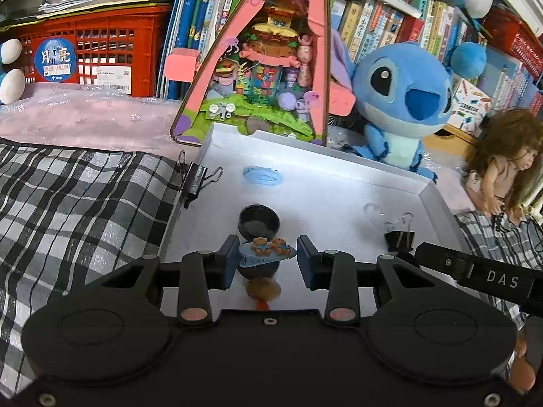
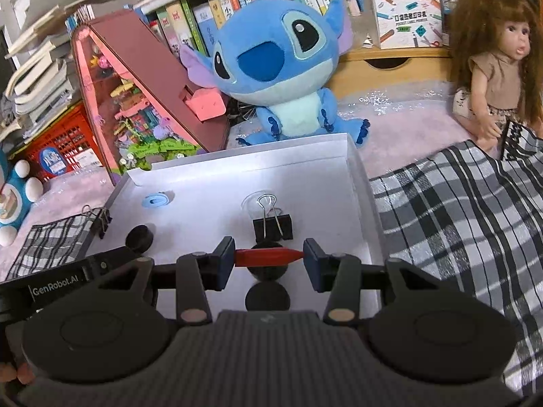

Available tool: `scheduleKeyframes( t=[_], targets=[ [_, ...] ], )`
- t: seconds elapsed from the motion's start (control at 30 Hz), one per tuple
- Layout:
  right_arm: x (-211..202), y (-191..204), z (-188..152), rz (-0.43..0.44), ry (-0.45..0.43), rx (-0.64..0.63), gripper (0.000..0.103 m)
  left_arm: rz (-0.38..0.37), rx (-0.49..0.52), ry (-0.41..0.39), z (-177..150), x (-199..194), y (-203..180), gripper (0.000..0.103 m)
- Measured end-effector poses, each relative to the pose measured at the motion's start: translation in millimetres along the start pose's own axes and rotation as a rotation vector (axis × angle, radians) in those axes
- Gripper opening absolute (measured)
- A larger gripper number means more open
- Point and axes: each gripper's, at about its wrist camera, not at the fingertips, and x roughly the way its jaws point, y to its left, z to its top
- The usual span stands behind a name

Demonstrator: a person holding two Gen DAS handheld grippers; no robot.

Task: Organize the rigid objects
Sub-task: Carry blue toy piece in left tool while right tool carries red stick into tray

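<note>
Left gripper (image 1: 264, 260): pinched on a blue hair clip with two small bears (image 1: 266, 250), clip spanning pad to pad, held above the white tray (image 1: 339, 176)

Right gripper (image 2: 268, 260): clamped on a red pen-like stick (image 2: 268, 256), held crosswise between the pads, tapered tip at the 3 o'clock pad, above the same tray

Tray contents, left wrist view: black round cap (image 1: 259, 221) just beyond the clip at 12 o'clock; light-blue oval clip (image 1: 263, 176) farther at 12 o'clock; black binder clip (image 1: 400, 239) at 2 o'clock, a clear heart-shaped piece (image 1: 373, 212) just beside it; another binder clip (image 1: 195, 183) fixed on the tray's rim at 10 o'clock

Surroundings: checked cloth (image 1: 85, 203) to both sides of the tray; pink triangular diorama (image 1: 268, 68) and blue plush toy (image 1: 404, 91) behind it; long-haired doll (image 2: 492, 64) at 2 o'clock in right wrist view; bookshelves beyond
</note>
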Motion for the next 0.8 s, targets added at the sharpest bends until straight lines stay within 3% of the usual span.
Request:
scheduleKeyframes(
  t=[0.43,0.8],
  targets=[
    [32.9,0.8,6.0,-0.042,0.03,0.012,0.049,0.013,0.023,0.029,0.9,20.5,0.4,0.033],
    [43.3,-0.1,8.7,-0.035,0.032,0.018,0.049,0.019,0.027,0.008,4.4,28.6,-1.3,0.033]
  ],
)
